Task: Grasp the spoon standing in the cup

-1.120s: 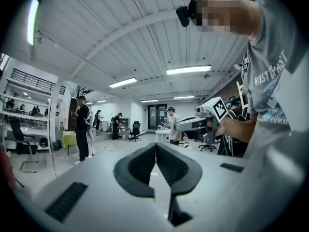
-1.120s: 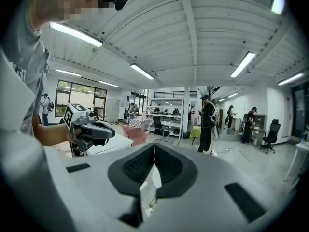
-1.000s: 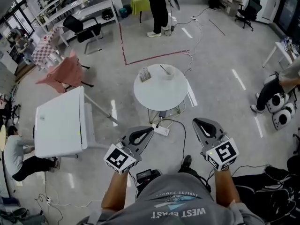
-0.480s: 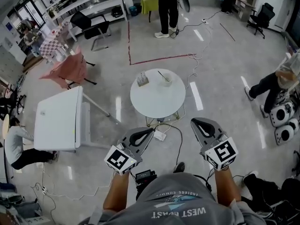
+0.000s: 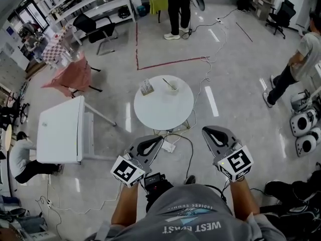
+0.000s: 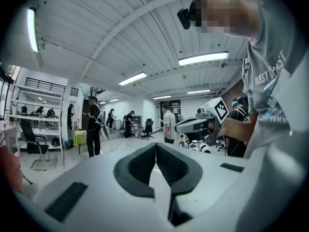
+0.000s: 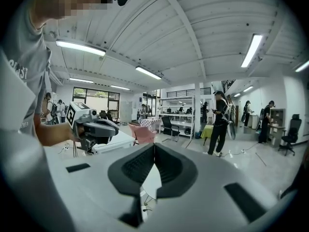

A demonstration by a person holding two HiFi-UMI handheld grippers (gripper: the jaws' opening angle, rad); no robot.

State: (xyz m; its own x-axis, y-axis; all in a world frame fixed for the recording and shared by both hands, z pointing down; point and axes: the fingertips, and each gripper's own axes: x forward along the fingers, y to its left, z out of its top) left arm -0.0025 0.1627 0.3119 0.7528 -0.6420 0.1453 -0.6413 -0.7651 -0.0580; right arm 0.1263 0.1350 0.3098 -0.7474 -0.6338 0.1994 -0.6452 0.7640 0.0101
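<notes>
A white cup [image 5: 172, 89] with a spoon [image 5: 169, 83] leaning in it stands at the far side of a round white table [image 5: 163, 109]. Both grippers hover well short of the table, in front of the person's chest. In the head view my left gripper [image 5: 161, 138] points toward the table's near edge, its jaws closed with nothing between them. My right gripper [image 5: 203, 130] is to the right of it, jaws also together and empty. The left gripper view shows its jaws [image 6: 155, 146] meeting; the right gripper view shows its jaws [image 7: 154, 146] meeting. Neither gripper view shows the cup.
A small holder [image 5: 146, 88] stands left of the cup. A power strip [image 5: 170, 145] and cables lie on the floor by the table's base. A white rectangular table [image 5: 60, 129] is at left. People stand at the back [image 5: 176, 6] and right [image 5: 296, 64]; white robots [image 5: 303, 127] sit at right.
The round table has drifted left and slightly nearer in the head view. The person at the right has risen and moved. Both grippers stay shut in the same place.
</notes>
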